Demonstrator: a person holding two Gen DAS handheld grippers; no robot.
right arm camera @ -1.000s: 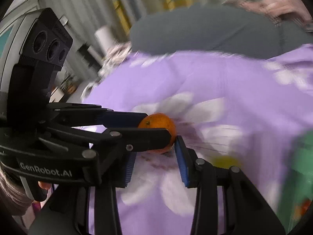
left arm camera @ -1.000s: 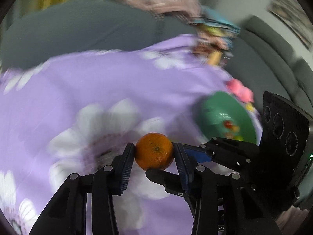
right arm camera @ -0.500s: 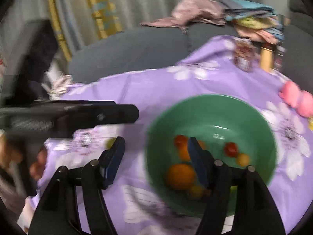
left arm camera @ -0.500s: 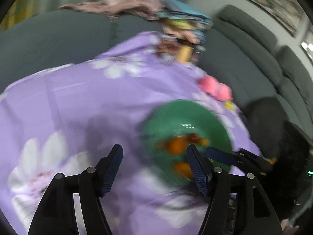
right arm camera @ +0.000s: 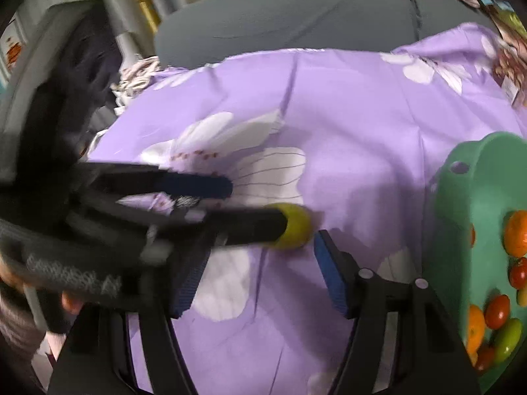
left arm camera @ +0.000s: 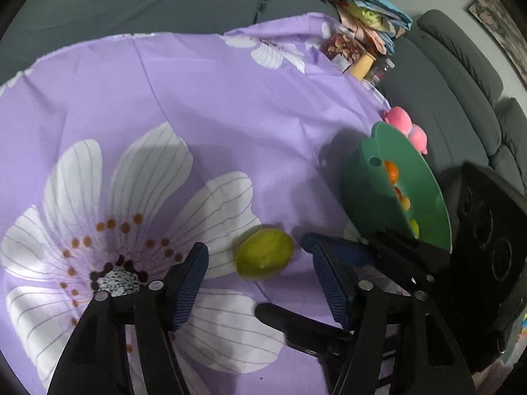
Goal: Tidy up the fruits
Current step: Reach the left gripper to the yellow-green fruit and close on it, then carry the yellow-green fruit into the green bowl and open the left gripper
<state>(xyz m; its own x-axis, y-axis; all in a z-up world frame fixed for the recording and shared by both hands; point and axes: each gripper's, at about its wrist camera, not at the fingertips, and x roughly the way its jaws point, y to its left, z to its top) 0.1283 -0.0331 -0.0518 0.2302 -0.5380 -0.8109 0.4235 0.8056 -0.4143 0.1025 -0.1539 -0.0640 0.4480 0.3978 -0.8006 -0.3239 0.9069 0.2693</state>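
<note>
Green lime [left arm camera: 264, 253] on purple floral cloth [left arm camera: 204, 98].
Left gripper [left arm camera: 260, 266] fingers wide, straddling lime, empty; right gripper [right arm camera: 260, 263] wide, empty; green bowl [left arm camera: 365, 184] at 3 o'clock.

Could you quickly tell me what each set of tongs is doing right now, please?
Left tongs: open, empty, straddling the yellow-green oval fruit lying on the purple flowered cloth.
Right tongs: open, empty.
</note>
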